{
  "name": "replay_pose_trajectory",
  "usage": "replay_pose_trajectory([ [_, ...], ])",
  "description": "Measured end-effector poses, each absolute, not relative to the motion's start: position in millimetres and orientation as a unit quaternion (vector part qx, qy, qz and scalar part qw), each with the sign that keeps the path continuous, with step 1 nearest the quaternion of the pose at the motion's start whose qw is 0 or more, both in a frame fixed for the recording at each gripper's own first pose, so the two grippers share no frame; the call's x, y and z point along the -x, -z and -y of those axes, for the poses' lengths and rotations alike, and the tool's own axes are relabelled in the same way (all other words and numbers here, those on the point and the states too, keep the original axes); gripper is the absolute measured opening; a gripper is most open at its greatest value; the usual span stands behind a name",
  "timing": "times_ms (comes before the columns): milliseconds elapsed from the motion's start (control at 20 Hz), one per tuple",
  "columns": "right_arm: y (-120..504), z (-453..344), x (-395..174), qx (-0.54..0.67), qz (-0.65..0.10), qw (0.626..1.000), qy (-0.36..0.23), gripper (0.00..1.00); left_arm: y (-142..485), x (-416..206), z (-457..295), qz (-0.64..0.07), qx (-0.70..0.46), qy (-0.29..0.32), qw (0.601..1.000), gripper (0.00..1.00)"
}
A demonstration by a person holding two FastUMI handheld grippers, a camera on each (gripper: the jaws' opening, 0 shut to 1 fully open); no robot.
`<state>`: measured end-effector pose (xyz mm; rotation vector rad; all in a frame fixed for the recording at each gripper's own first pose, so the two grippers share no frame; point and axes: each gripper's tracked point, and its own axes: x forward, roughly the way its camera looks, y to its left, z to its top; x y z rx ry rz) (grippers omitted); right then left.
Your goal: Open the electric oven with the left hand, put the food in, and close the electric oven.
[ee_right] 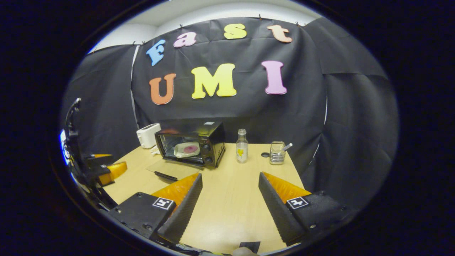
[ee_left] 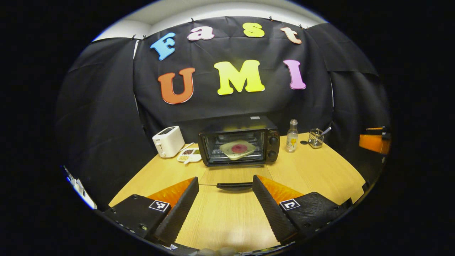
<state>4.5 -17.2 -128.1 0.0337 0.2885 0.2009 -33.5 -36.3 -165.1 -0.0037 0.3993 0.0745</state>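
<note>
The black electric oven (ee_left: 239, 144) stands at the back of the table with its glass door (ee_left: 233, 175) folded down flat. The door's black handle (ee_left: 234, 185) lies nearest me. Inside, on the rack, rests a pale plate (ee_left: 237, 149) with a round dark-red piece of food (ee_left: 240, 146). My left gripper (ee_left: 225, 179) is open, its fingertips framing the handle from a little way back. My right gripper (ee_right: 230, 176) is open over bare table, with nothing between its fingers; its view shows the oven (ee_right: 192, 144), the plate (ee_right: 187, 149) and the left gripper (ee_right: 106, 170) at the far left.
A white toaster (ee_left: 168, 141) and a small dish of snacks (ee_left: 189, 155) sit left of the oven. On the oven's right are a clear bottle (ee_left: 292, 136), a dark cap (ee_left: 303, 142) and a wire holder (ee_left: 315, 138). Bare wooden table (ee_left: 312, 170) lies in front.
</note>
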Motion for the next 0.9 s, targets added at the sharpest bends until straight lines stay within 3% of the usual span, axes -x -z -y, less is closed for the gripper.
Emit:
replay_pose_trajectory([
  [450,91,38,-8,-0.010,-0.144,0.990,-0.004,1.00,270,-23,57,-0.270,0.036,0.022,0.962,0.97],
  [500,89,38,-10,-0.011,-0.147,0.989,0.009,0.95,280,-30,57,-0.276,0.042,0.027,0.960,0.97],
  [600,88,37,-10,-0.011,-0.156,0.987,0.036,1.00,300,-42,53,-0.289,0.046,0.031,0.956,0.97],
  [900,98,19,-11,-0.016,-0.176,0.982,0.061,1.00,338,-68,44,-0.314,0.042,0.043,0.947,0.97],
])
